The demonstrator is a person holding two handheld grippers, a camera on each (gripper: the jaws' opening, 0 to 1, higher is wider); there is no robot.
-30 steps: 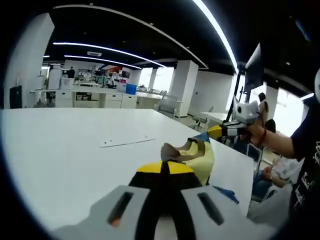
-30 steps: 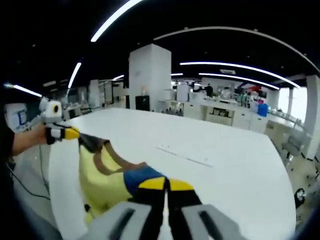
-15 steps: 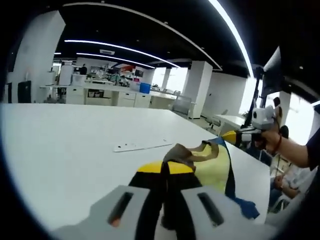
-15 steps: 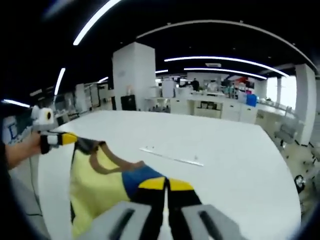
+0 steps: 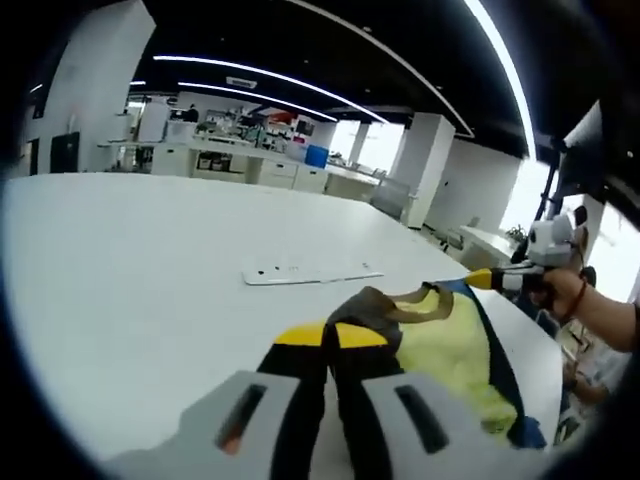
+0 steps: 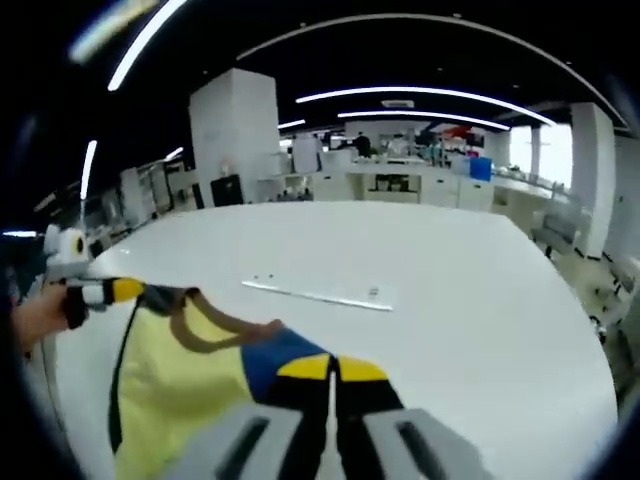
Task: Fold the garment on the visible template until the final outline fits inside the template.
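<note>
Stretched wider than before, the garment [image 5: 450, 345] hangs between us: our left gripper [image 5: 331, 338] and right gripper [image 6: 331, 371] each clench a corner above the table [image 5: 130, 270].

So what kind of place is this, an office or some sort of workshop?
Probably a big open-plan office or lab: long ceiling light strips, white counters with equipment along the back, and a large white table where a yellow garment is being handled.

One garment [image 5: 440, 345] is hanging between two grippers, left gripper [image 5: 330, 335] and right gripper [image 6: 331, 368]; one template [image 6: 320, 295] is lying on one worktop [image 6: 480, 300].
</note>
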